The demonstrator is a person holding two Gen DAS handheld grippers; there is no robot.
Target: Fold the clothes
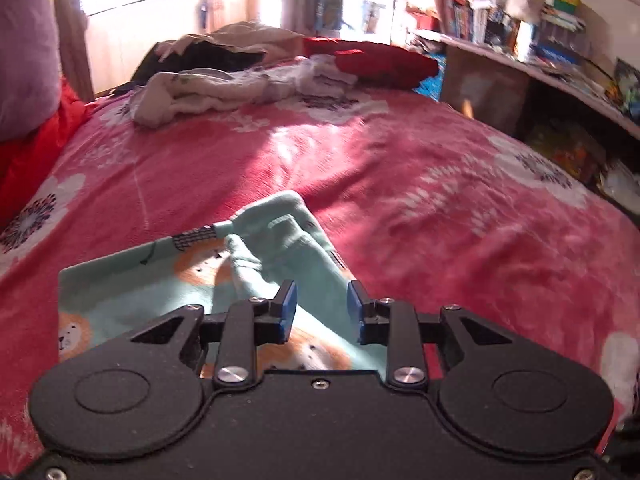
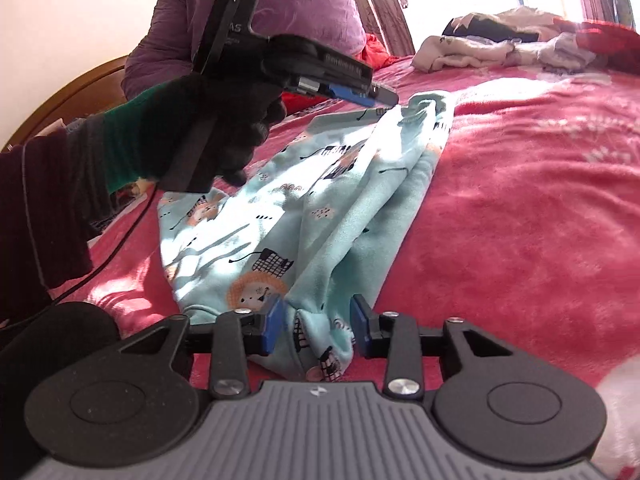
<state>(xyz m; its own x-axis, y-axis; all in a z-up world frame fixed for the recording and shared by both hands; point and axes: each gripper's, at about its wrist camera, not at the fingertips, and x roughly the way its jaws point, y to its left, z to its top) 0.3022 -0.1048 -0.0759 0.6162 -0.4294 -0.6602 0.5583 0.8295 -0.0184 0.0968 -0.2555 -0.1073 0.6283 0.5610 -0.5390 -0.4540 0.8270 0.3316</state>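
Note:
A mint-green child's garment with lion prints (image 1: 168, 280) lies partly folded on the pink bed. My left gripper (image 1: 322, 308) is open and hovers over the garment's far end, touching nothing. In the right wrist view the same garment (image 2: 304, 208) stretches away from me. My right gripper (image 2: 316, 326) is open with a bunched fold of the garment between its blue pads (image 2: 270, 328), not clamped. The left gripper (image 2: 380, 98) shows there too, held in a black-gloved hand just above the garment's far edge.
A pink flowered blanket (image 1: 400, 184) covers the bed. A heap of unfolded clothes (image 1: 248, 76) lies at the far end. A purple pillow (image 2: 288, 12) and a red one are at the headboard. A cluttered shelf (image 1: 540, 52) runs along the right side.

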